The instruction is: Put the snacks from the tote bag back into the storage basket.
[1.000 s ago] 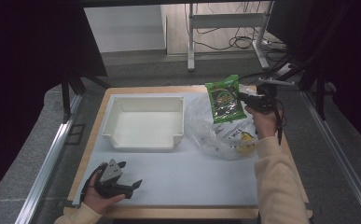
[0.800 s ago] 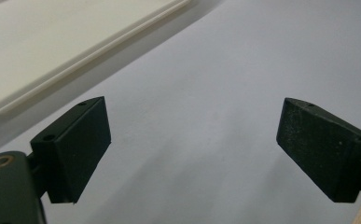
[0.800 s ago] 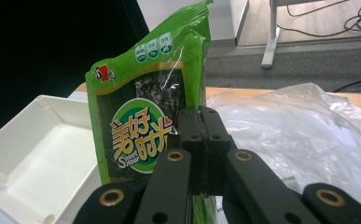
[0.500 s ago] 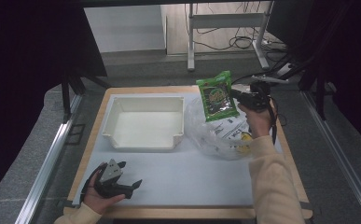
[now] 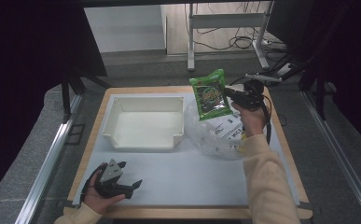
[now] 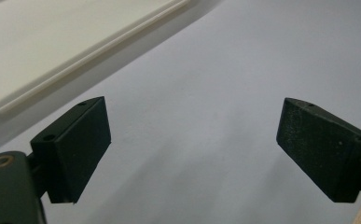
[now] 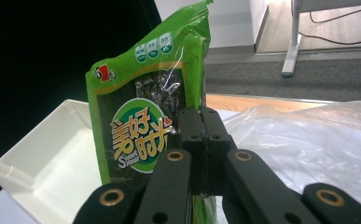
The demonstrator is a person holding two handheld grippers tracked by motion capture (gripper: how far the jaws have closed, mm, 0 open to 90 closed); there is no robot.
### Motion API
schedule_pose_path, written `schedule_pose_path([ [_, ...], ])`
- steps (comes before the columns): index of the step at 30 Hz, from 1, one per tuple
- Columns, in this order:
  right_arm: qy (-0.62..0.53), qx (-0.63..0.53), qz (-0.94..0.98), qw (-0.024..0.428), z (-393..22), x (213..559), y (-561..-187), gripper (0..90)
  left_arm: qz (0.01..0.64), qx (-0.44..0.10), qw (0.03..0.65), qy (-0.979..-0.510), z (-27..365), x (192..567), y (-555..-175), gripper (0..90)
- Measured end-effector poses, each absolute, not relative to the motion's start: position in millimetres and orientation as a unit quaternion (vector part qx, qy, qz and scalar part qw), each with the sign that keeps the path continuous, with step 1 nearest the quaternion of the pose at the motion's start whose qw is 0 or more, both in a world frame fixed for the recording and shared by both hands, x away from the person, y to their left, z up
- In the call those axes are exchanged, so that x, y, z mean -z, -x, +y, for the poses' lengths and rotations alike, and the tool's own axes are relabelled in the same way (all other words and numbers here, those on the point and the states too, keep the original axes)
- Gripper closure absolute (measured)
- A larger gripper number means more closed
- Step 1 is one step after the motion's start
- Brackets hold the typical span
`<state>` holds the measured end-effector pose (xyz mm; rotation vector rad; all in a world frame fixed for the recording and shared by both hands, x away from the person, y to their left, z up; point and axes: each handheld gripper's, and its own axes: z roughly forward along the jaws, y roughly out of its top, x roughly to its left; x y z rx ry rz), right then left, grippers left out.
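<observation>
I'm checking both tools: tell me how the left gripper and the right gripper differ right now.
The left gripper has its jaws wide apart with nothing between them; the right gripper is shut on the green snack packet. The left sits low at the mat's near edge; the right is raised beside the white tray. Both have black jaws.

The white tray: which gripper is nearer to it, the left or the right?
Left. The left gripper rests on the table just in front of the white tray. The right gripper is raised beside its far right corner, holding the green packet.

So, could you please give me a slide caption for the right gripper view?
Right gripper shut on a green snack packet, held upright above the white tray and clear plastic bag.
</observation>
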<state>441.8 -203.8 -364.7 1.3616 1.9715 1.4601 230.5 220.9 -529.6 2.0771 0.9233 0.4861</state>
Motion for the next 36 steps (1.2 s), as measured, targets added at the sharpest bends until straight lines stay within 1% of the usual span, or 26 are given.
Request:
schedule_pose_path([
  [26,-0.461,-0.531,0.696,0.145,-167,365,-446,89.5,0.364,-0.193,0.398,-0.82,223,529,-230,9.8],
  [36,-0.458,-0.534,0.697,0.137,-159,367,-447,89.5,0.363,-0.193,0.399,-0.82,223,528,-230,9.8],
])
